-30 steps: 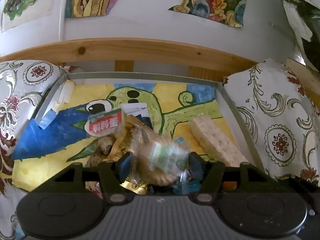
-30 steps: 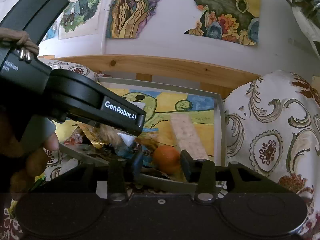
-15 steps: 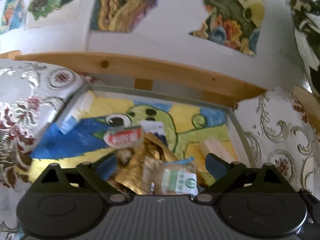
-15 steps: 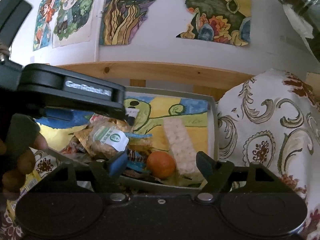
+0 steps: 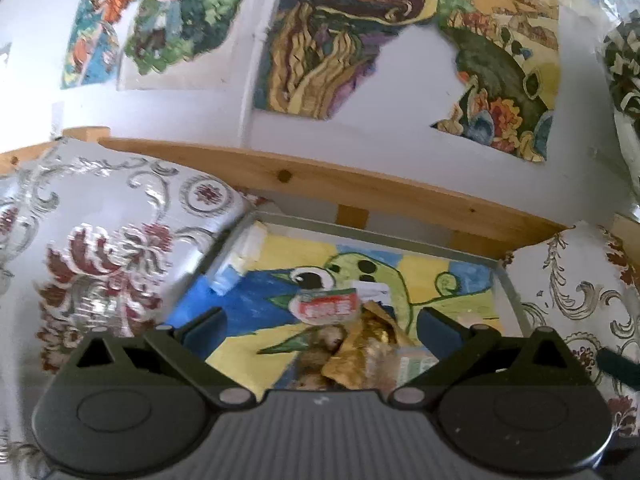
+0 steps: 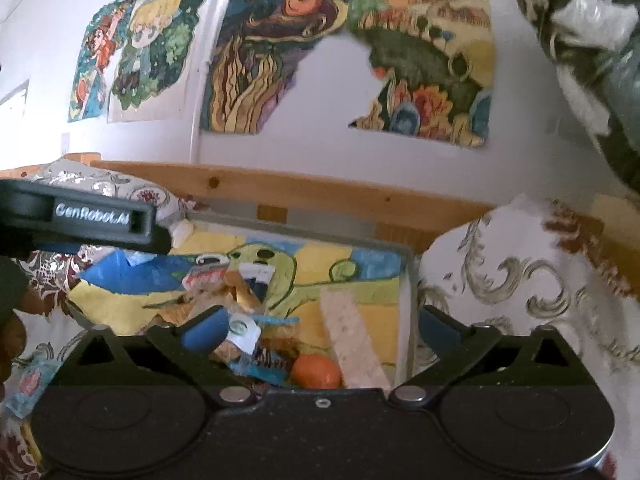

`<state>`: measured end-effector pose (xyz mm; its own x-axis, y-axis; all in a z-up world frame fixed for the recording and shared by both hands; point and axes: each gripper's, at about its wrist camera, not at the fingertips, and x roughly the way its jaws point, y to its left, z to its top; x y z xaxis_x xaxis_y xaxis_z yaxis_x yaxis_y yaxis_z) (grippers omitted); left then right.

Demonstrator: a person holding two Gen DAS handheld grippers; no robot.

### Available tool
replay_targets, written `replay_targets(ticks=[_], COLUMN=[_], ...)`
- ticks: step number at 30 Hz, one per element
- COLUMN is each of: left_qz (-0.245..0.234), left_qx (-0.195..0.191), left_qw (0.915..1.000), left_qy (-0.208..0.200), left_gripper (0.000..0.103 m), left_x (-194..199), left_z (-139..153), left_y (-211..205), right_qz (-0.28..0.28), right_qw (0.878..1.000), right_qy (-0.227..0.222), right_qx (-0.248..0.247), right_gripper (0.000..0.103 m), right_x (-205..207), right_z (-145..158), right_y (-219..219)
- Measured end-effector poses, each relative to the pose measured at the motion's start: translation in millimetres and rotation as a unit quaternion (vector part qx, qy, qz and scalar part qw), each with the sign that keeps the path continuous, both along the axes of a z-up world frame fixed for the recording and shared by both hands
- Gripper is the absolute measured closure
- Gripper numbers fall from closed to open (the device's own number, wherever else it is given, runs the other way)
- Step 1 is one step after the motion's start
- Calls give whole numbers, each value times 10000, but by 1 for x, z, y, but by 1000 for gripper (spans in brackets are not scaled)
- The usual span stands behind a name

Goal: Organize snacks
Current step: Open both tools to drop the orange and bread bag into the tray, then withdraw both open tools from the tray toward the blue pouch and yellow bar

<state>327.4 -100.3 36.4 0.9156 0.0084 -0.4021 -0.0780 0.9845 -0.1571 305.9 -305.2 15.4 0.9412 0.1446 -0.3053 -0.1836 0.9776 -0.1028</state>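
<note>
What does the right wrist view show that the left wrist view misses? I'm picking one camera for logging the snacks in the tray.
Only the right wrist view shows the orange fruit, the long pale wafer bar beside it, and the left gripper's black body from the side. Only the left wrist view shows the left gripper with its jaws wide apart, nothing between them. Both show the tray with its cartoon liner, the red-and-white packet, the gold wrapper and the patterned cushions either side.
</note>
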Motion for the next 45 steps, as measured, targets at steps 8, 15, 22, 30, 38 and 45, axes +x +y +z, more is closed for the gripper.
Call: replay_targets(ticks=[8,15,22,30,38,45], left_qz=[212,277,301,333,338,129], left_qx=[91,212,233,329,665,656], left_qw=[9996,9992,9991,9988,9968,9960], left_qy=[-165,-215,-196,-136,297,593], left_gripper=[1,0,0,0,0,0], left_x=[-36,-75,-114,-154,-174,-184], left_z=[13,18,18,10,-15,-36], left_y=[16,27,37,55,74,90], right_qz=[-24,-115,-141,-207,-249,-345], right_qw=[9993,9986,9982,9987,9991,9976], right_qy=[-363,-445,-475,-309,193,562], right_qx=[46,259,327,354,274,224], right_gripper=[1,1,1,1,1,1], right_x=[-34,-66,-100,-136,-166,-183], right_z=[30,47,53,45,21,0], right_y=[2,-5,1,11,28,48])
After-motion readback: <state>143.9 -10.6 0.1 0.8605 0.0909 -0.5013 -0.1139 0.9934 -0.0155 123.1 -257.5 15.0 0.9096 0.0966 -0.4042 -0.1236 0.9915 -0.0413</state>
